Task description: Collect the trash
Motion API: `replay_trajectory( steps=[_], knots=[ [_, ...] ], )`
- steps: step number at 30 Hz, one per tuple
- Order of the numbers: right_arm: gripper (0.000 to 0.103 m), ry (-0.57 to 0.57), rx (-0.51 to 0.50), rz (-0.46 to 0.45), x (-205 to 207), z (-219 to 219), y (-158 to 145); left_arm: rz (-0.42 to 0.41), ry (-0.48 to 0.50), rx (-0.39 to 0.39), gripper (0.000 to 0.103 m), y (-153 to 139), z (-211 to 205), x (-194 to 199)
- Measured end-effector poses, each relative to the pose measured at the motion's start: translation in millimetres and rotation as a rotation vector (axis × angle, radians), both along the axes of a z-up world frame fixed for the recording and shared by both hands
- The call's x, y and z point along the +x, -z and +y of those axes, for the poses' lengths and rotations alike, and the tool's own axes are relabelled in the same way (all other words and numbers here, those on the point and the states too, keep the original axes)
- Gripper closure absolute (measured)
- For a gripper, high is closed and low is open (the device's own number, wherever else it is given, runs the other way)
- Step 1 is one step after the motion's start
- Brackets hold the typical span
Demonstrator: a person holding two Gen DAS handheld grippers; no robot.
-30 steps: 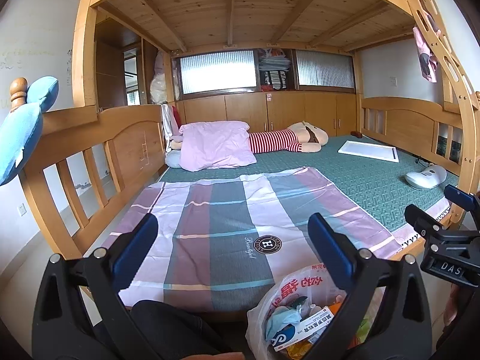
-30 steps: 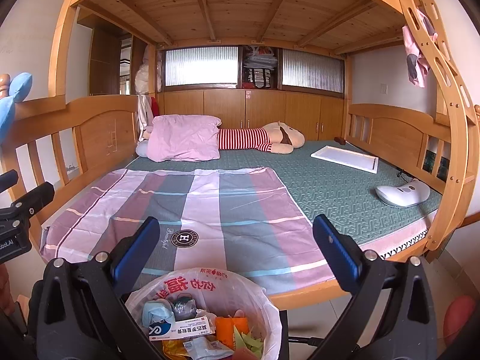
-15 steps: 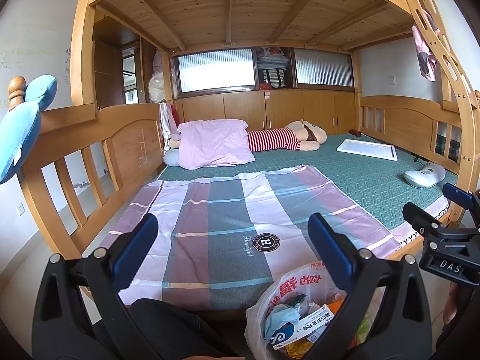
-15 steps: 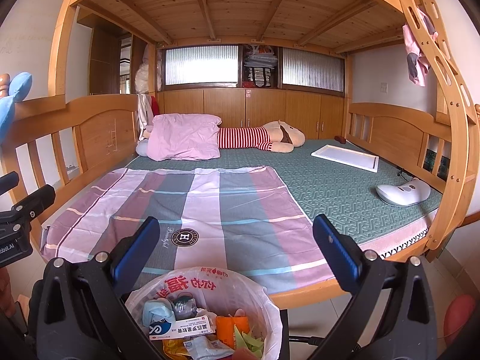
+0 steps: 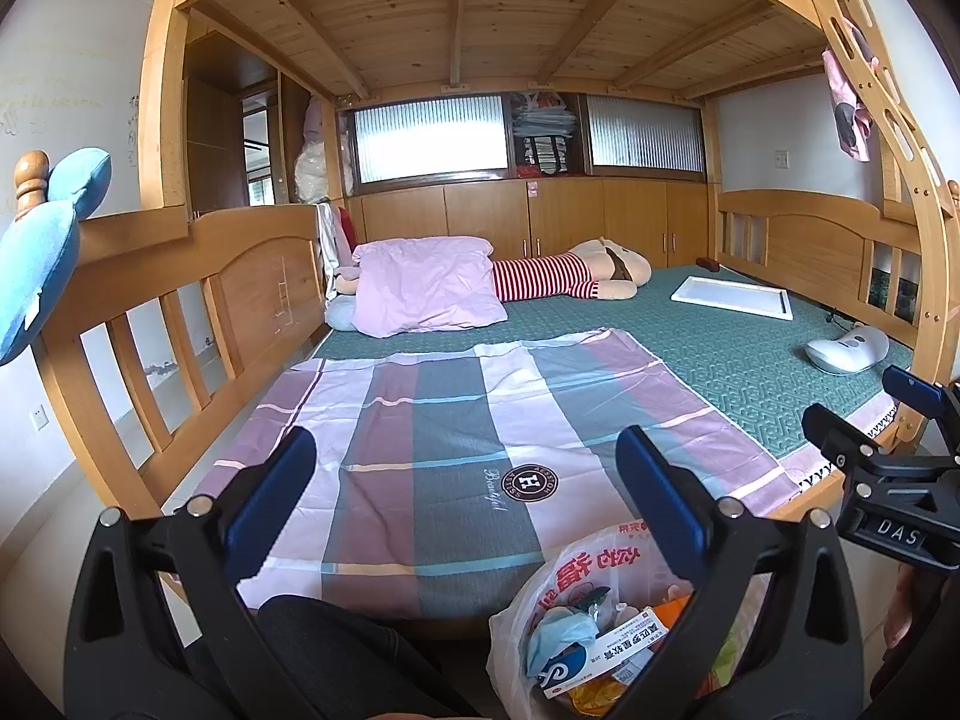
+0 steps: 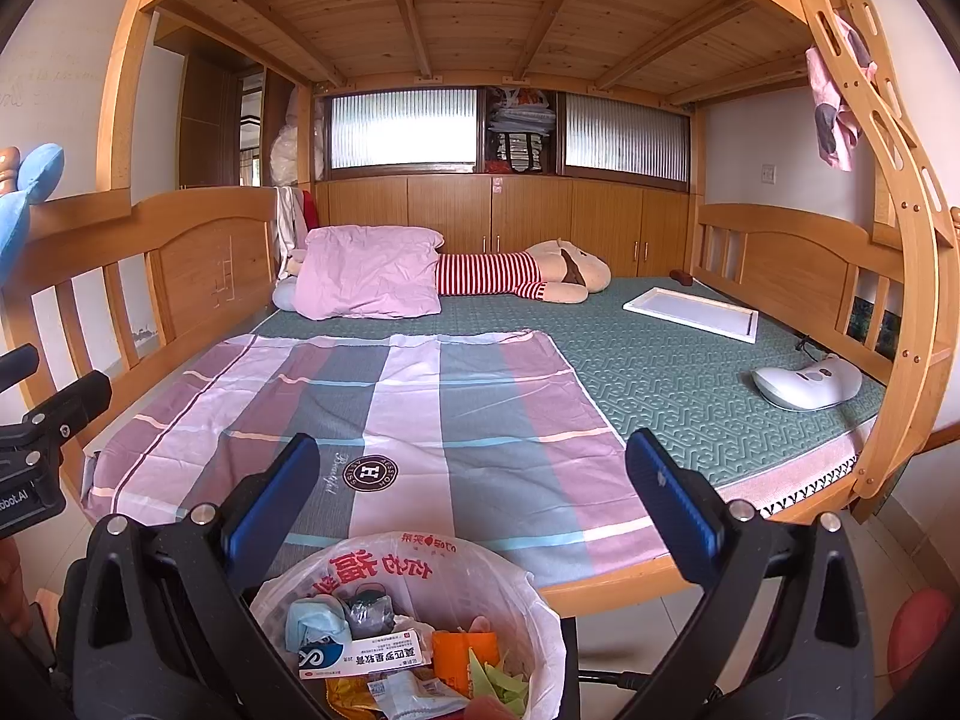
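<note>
Both grippers hung at the foot of the wooden bunk bed (image 6: 198,276), side by side and pointing up its length. The left gripper (image 5: 465,498) had its blue-padded jaws spread wide with nothing between them, and the right gripper (image 6: 474,501) was just the same, wide and empty. The trash sat below them on the floor, against the foot of the bed: a bin lined with a white plastic bag (image 6: 420,570) printed in red characters, low in the middle of the right wrist view and low and to the right in the left one. It was close to full, with a white and blue medicine box (image 6: 366,654) lying on top, a crumpled pale blue wad (image 6: 315,621) beside it, an orange packet (image 6: 459,657) and some green scraps (image 6: 501,681). Neither gripper touched the bag. On the bed, a plaid sheet (image 6: 384,414) in pink, grey and white covered the near half of a green mat (image 6: 678,360). Farther back lay a pink pillow (image 6: 369,279) and a plush toy in a red-striped shirt (image 6: 516,276). A white tray (image 6: 690,312) and a white rounded gadget (image 6: 807,390) rested on the mat to the right, well apart from the bin.
</note>
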State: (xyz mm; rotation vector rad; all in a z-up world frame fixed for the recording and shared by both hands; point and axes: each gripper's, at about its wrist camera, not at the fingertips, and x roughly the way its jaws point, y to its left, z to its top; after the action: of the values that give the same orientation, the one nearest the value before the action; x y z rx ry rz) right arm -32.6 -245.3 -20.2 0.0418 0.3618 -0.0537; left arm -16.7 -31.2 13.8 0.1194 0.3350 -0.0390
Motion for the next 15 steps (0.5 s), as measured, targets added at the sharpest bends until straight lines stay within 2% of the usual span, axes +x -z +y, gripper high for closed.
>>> replay_trajectory(
  steps=[15],
  knots=[
    [0.003,-0.001,0.001,0.006,0.2,2.7,4.4,0.005,0.003,-0.001,0.004,2.7,-1.8,0.3]
  ],
)
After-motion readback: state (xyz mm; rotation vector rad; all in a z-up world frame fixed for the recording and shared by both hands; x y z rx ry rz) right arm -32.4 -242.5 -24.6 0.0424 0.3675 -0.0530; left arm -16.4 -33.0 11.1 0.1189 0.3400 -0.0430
